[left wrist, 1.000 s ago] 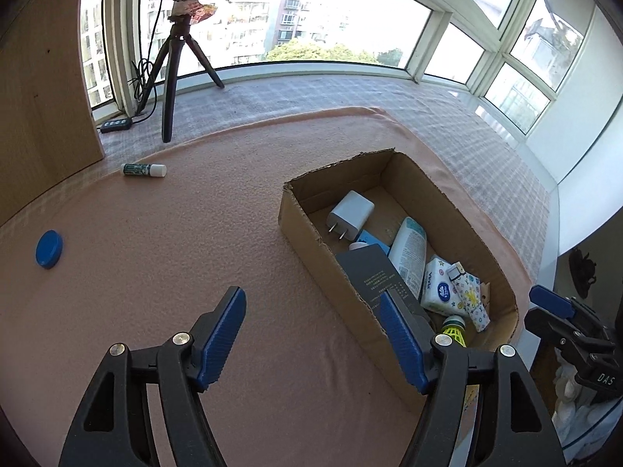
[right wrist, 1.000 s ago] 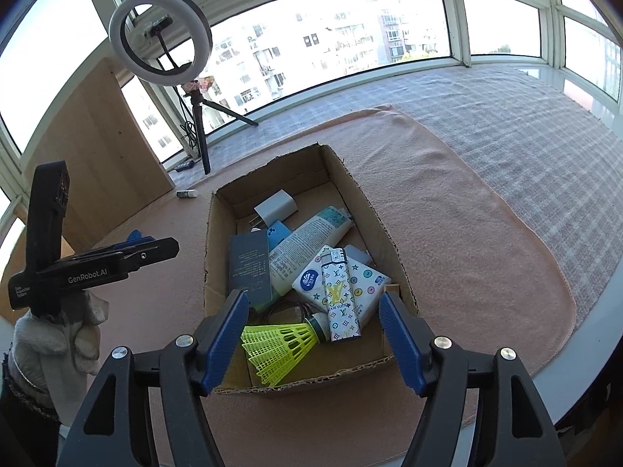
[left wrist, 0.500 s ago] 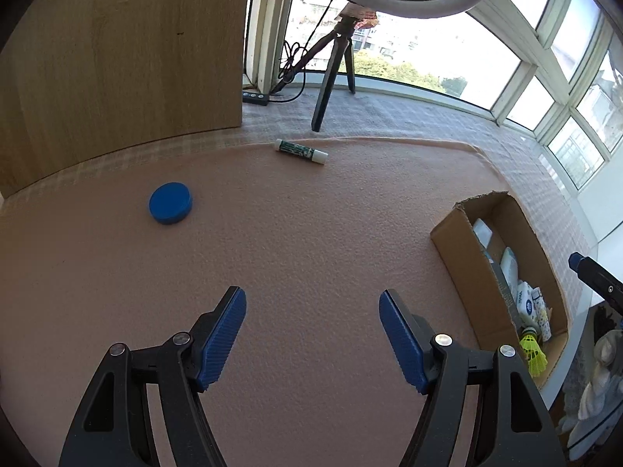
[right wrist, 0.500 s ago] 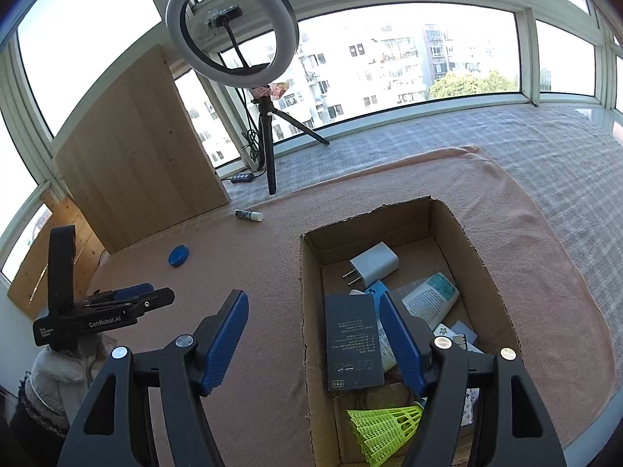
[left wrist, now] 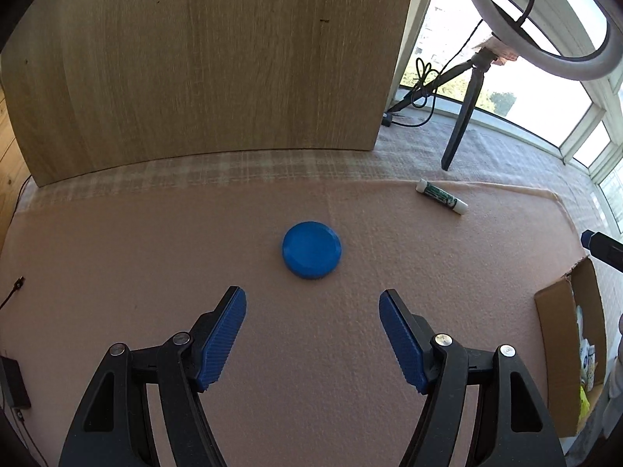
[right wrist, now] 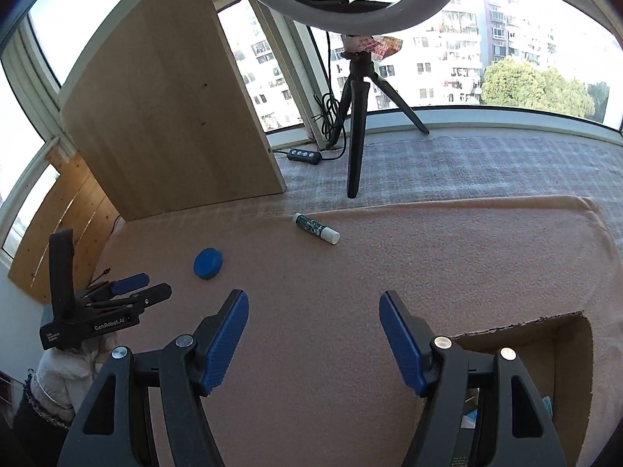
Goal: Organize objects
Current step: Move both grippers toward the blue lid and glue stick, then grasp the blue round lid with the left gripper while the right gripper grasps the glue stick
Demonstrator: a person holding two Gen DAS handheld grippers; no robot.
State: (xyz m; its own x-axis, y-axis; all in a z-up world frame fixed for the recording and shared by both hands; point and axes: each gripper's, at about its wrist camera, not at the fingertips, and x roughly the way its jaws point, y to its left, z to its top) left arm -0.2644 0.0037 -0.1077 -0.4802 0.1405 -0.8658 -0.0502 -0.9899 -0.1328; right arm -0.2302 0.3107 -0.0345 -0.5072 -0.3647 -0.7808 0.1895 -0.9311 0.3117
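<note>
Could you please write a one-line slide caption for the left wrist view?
Open left gripper faces a blue round lid on the pink mat, green-and-white tube beyond.

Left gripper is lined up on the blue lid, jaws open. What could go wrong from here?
1. The blue lid lies flat and low on the pink blanket; the left gripper may slide over its rim or pinch fabric instead.
2. The cardboard box sits far to the right, so a weak pinch might drop the lid on the way.
3. The tube also lies outside the box and could be forgotten.
</note>
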